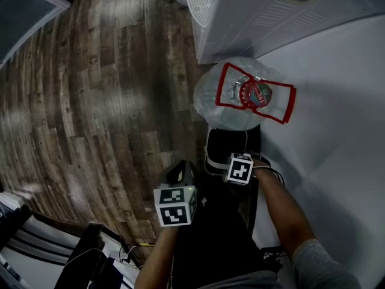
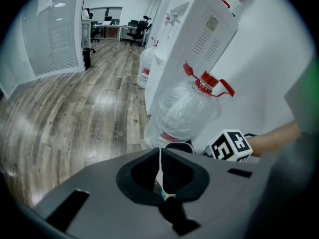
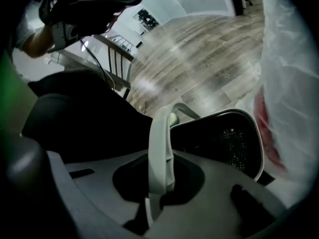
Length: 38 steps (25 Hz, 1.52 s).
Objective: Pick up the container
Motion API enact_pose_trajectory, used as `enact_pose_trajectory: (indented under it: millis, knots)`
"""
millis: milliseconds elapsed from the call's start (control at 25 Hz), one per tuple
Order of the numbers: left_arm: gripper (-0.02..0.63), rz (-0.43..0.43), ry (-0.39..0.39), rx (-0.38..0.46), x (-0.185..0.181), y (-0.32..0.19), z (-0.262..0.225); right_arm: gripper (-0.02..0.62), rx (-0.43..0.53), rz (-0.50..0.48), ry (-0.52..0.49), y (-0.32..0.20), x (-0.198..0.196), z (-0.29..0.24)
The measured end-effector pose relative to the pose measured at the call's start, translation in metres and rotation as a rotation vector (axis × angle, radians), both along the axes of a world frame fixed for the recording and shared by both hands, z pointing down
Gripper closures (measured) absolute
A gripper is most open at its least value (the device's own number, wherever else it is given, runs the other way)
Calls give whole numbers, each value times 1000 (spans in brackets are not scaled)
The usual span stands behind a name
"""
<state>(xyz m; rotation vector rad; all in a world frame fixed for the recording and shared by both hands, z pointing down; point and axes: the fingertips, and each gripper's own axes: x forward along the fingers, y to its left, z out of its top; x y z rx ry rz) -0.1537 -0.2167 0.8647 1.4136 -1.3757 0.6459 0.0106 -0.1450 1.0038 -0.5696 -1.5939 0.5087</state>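
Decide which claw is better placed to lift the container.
Right. The right claw is shut on the white handle of the container; the left claw is closed, short of it.

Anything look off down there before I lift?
Nothing spilled or broken. The right gripper is shut on the white handle of the container. The plastic-wrapped water jug stands close beside it and might get brushed.

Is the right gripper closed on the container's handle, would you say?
Yes, shut on it: the right gripper has its jaws together around the white handle.
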Motion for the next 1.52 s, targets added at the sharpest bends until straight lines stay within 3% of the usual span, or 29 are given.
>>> enact_pose_trajectory:
  millis: [360, 600, 960, 1240, 1520]
  knots:
    - [584, 5, 5, -23, 3, 20, -60, 568, -78, 261, 80, -14, -1, -77]
    - [584, 57, -2, -11, 11, 29, -123, 568, -125, 409, 57, 5, -6, -158]
    - [584, 114, 53, 53, 26, 33, -223, 568, -157, 640, 28, 14, -15, -289]
    - [584, 205, 62, 131, 44, 38, -296, 568, -182, 777, -3, 12, -27, -384]
    - [584, 233, 54, 186, 49, 38, -349, 568, -156, 877, -66, -6, -35, -468]
